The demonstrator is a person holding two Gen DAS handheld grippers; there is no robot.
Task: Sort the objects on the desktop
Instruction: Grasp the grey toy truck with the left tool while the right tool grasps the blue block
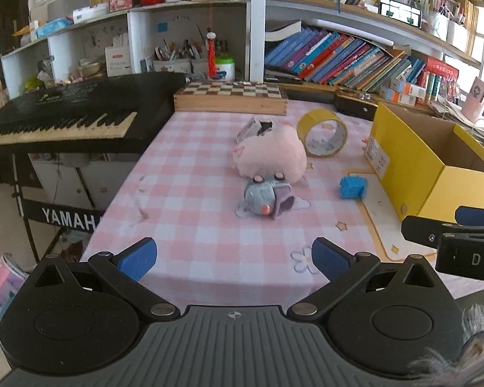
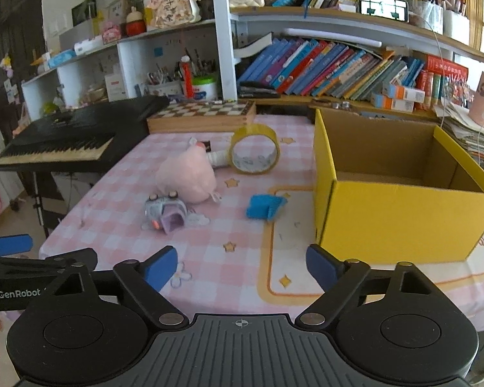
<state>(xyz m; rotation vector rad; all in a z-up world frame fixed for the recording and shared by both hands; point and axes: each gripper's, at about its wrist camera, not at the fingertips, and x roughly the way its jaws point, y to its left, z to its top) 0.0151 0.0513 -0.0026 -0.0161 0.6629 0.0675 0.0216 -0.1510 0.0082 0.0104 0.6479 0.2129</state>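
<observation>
Both grippers, left (image 1: pixel 234 259) and right (image 2: pixel 242 267), spread wide, empty. Yellow box (image 2: pixel 400 216) apparently empty; plush (image 2: pixel 187 174), tape roll (image 2: pixel 254 149), blue block (image 2: pixel 264 207), toy mouse (image 1: pixel 264 196) all unsorted.

Bright daylight, seemingly from right; fisheye-warped, vignetted edges

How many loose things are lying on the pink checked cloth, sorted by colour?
Pink: 1, the plush toy
Grey: 1, the small mouse toy
Blue: 1, the blue block
Yellow: 1, the tape roll
Whitish: 1, a small item behind the plush, hard to identify
Total: 5, not counting the yellow box
</observation>
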